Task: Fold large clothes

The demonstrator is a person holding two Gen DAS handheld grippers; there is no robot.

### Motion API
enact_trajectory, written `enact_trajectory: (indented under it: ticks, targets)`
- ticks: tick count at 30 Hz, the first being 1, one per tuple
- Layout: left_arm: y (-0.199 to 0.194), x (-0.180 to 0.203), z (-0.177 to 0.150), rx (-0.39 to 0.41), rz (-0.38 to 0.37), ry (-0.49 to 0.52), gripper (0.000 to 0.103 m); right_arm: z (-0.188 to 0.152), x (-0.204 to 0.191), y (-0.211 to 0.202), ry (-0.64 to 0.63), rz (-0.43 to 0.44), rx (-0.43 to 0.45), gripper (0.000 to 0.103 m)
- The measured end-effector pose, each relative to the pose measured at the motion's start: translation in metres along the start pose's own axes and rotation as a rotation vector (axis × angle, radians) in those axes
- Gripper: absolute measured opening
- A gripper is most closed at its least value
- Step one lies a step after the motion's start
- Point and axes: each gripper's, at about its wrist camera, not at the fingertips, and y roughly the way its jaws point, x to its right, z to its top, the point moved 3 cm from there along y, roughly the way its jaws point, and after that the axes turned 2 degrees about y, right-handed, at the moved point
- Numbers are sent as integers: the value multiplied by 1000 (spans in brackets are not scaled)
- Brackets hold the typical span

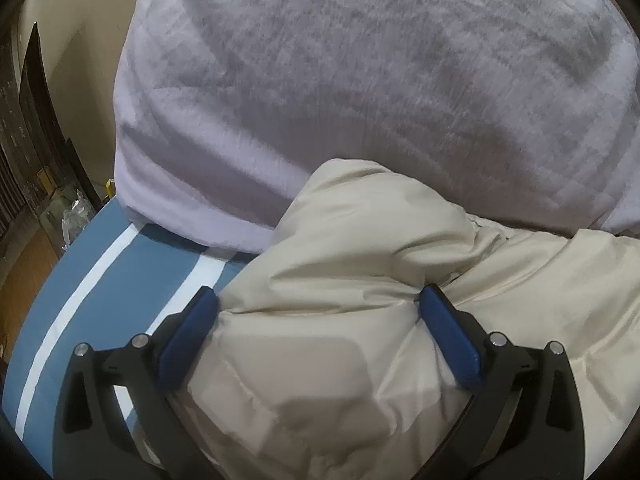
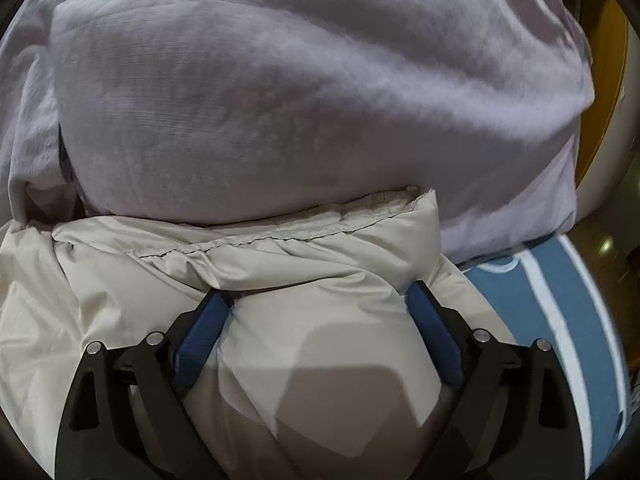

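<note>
A puffy cream down jacket point(image 1: 360, 248) lies on a blue and white striped bed. In the left wrist view my left gripper point(image 1: 318, 302) has its blue fingers point(image 1: 192, 328) spread wide, with a thick bulge of the jacket filling the space between them. In the right wrist view the jacket point(image 2: 248, 252) shows a stitched hem near the top. My right gripper point(image 2: 318, 300) is likewise wide, its blue fingers point(image 2: 434, 336) pressed on both sides of a bulge of the jacket.
A large lavender quilt point(image 1: 360, 80) is piled just beyond the jacket and fills the upper part of both views point(image 2: 300, 92). The striped bed sheet point(image 1: 100, 280) shows at the left, and at the right in the right wrist view point(image 2: 540, 312). Dark furniture point(image 1: 28, 120) stands beyond the bed's left edge.
</note>
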Motion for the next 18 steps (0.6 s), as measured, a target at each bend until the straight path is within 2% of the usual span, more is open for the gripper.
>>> enact_trajectory:
  ticks: [6,9,11,14,18]
  targets:
    - [-11,0,-3,33,16,-6,101,13,3,-4,21,-33,4,92]
    - [-30,7,1,71,-26,-20,101,23,-4,-33,76,102,40,92]
    - [-44,17,1,81,-97,-16,101,26,-20,-55,55,181,71,92]
    - [-59,42,-5,79,-183,41,101,20,-51,-72,4,277,90,93]
    - [-59,75,-18,43,-236,126,101,8,-81,-71,-62,350,61,93]
